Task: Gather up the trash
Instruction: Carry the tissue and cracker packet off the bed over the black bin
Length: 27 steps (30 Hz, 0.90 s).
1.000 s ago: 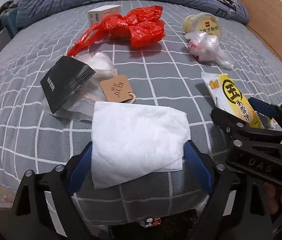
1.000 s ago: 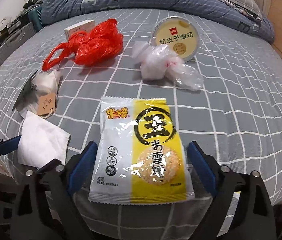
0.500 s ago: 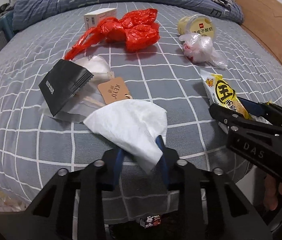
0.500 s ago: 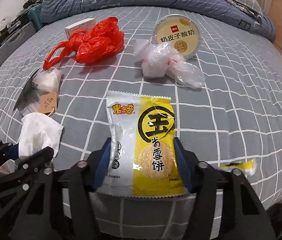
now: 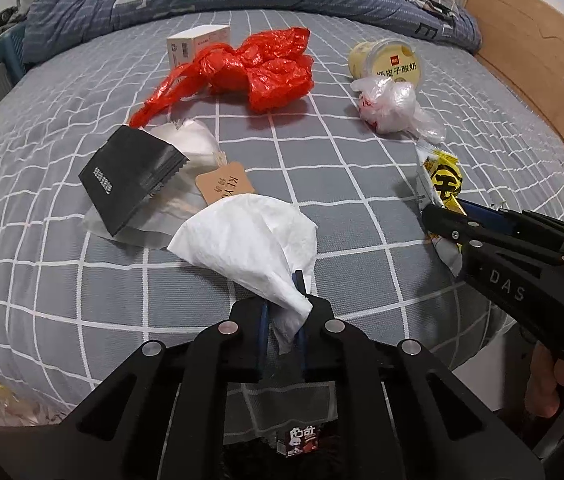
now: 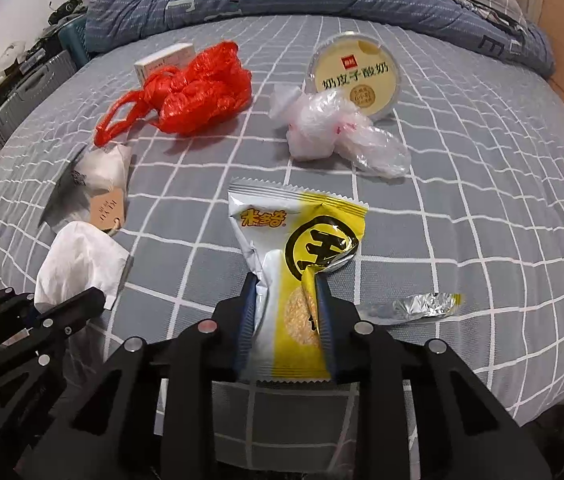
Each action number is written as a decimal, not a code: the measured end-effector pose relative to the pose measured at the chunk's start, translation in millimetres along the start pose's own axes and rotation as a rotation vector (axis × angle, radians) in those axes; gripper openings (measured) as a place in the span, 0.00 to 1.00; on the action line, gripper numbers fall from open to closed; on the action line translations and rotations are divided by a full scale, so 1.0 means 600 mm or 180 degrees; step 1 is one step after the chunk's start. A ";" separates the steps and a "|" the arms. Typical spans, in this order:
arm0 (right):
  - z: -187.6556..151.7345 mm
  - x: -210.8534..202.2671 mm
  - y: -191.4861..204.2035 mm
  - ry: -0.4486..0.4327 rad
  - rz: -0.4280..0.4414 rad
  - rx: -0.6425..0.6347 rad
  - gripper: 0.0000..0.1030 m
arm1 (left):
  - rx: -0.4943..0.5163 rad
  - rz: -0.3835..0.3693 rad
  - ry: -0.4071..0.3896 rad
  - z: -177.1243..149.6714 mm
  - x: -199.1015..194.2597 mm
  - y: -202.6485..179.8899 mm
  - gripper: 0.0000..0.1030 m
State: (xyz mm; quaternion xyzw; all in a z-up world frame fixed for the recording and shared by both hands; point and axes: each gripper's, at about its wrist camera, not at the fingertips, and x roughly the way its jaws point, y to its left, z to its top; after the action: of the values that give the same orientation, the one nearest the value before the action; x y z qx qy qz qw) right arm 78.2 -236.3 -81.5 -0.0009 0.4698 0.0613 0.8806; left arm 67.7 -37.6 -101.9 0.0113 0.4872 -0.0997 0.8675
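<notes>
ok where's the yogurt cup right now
The yogurt cup lies on its side at the far right of the bed, touching the crumpled clear plastic bag, right of the red bag.

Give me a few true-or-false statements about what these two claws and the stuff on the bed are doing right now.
1. The left claw pinches a white tissue. True.
2. The right claw is empty. False: it grips the yellow snack packet.
3. The red plastic bag lies on the bed, untouched. True.
4. The yogurt cup is inside the red plastic bag. False: it lies apart, beside a clear plastic bag.
</notes>
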 end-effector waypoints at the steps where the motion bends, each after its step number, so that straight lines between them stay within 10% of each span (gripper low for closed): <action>1: 0.001 -0.004 0.001 -0.0025 -0.0006 -0.0004 0.27 | -0.0010 -0.0011 -0.0007 0.000 -0.002 0.001 0.09; 27: -0.028 -0.094 0.042 -0.0233 -0.0024 -0.0095 0.27 | -0.0095 -0.0028 -0.0229 -0.032 -0.084 0.023 0.08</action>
State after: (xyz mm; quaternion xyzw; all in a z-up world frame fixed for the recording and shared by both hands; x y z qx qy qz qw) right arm 30.6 -218.3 -42.8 -0.0136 0.4363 0.0650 0.8973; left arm 28.9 -13.6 -70.3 -0.0074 0.4571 -0.0966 0.8841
